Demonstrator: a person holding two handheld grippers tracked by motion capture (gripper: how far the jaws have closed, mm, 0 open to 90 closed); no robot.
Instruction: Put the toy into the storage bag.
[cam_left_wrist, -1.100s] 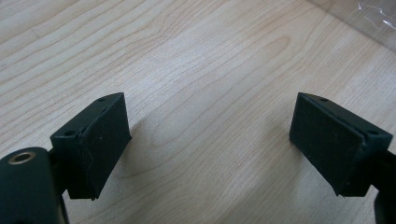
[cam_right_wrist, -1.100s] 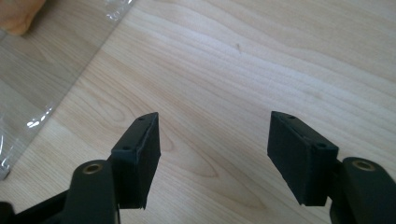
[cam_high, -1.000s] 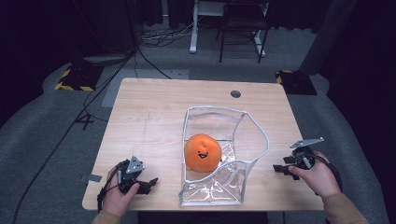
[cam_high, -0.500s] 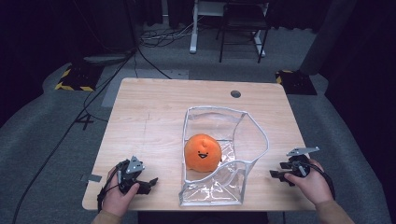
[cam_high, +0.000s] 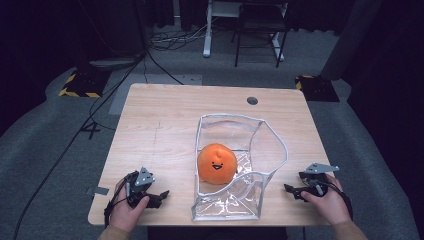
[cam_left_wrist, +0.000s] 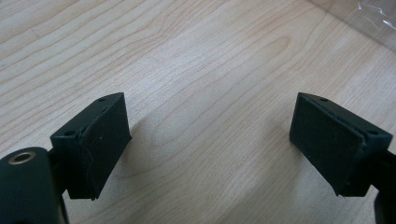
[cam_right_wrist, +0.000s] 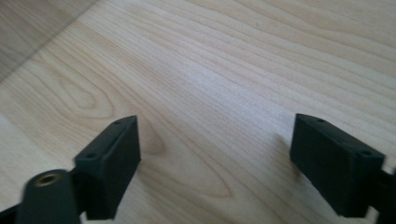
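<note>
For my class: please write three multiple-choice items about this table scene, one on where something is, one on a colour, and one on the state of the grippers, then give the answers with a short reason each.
1. Where is the plush toy?
A. Inside the clear bag
B. On the floor
C. Between the left gripper's jaws

2. What colour is the toy?
A. Blue
B. Orange
C. Green

3. How do the jaws of the left gripper and right gripper stand?
A. Both open, holding nothing
B. Both shut on the bag
C. Left shut on the toy, right open

Answers: 1 A, the bag's walls surround it in the high view. 2 B, its body is plainly orange. 3 A, each gripper view shows bare table between wide-apart jaws.
</note>
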